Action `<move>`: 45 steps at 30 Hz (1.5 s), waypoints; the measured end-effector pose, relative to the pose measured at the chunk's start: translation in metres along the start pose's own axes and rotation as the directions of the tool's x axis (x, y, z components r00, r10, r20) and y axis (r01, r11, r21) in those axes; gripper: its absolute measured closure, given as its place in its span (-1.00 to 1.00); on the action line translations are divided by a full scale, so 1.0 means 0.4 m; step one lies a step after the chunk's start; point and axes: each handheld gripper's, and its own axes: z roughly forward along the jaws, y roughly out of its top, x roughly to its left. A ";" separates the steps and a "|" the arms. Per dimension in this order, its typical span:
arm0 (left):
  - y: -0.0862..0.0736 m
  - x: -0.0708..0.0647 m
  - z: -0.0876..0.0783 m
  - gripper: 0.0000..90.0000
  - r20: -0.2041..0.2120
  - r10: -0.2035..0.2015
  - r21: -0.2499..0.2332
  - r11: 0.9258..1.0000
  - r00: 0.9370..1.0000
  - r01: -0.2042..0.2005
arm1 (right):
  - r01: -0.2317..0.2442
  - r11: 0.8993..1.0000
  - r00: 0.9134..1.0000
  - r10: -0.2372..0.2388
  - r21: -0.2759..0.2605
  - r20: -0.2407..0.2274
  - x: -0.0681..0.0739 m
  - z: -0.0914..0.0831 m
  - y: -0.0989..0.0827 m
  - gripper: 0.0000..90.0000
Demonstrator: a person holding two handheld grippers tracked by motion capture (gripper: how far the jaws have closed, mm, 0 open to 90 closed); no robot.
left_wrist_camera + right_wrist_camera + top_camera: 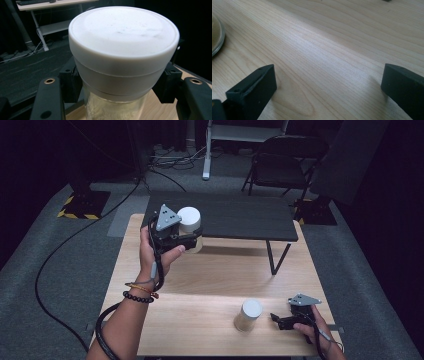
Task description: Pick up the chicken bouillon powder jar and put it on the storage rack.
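Observation:
A clear jar with a wide white lid [123, 47] is held up off the table, with my left gripper [186, 236] shut on it just below the lid; its black pads [71, 83] press both sides. In the high view this jar [189, 219] hangs above the table's far left part, near the dark shelf. A second white-lidded jar [248, 315] stands upright near the front of the table. My right gripper [276, 318] lies low just right of that jar, open, with bare wood between its fingertips [262, 80]. The jar's base edge [217, 37] shows at the left of the right gripper view.
A low dark shelf [240, 217] on thin legs stands across the back of the wooden table [210, 280]. A folding chair [280, 165] and cables on the floor lie beyond it. Bare wood spans the table's middle.

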 end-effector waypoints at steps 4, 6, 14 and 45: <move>0.026 0.003 0.006 -0.21 -0.007 0.003 -0.005 1.000 1.000 -0.003 | 0.000 1.000 1.000 0.000 0.000 0.000 0.000 0.000 0.000 -1.00; 0.035 0.006 0.011 -0.21 -0.008 -0.002 -0.008 1.000 1.000 0.002 | 0.000 1.000 1.000 0.000 0.000 0.000 0.000 0.000 0.000 -1.00; 0.082 0.017 0.035 -0.21 -0.041 -0.004 -0.015 1.000 0.999 0.003 | 0.002 1.000 1.000 -0.002 0.000 -0.002 0.000 -0.001 -0.001 -1.00; 0.128 0.111 0.158 -0.21 -0.169 -0.062 0.003 0.998 0.984 0.063 | 0.004 1.000 1.000 -0.004 0.000 -0.005 -0.001 -0.001 -0.001 -1.00</move>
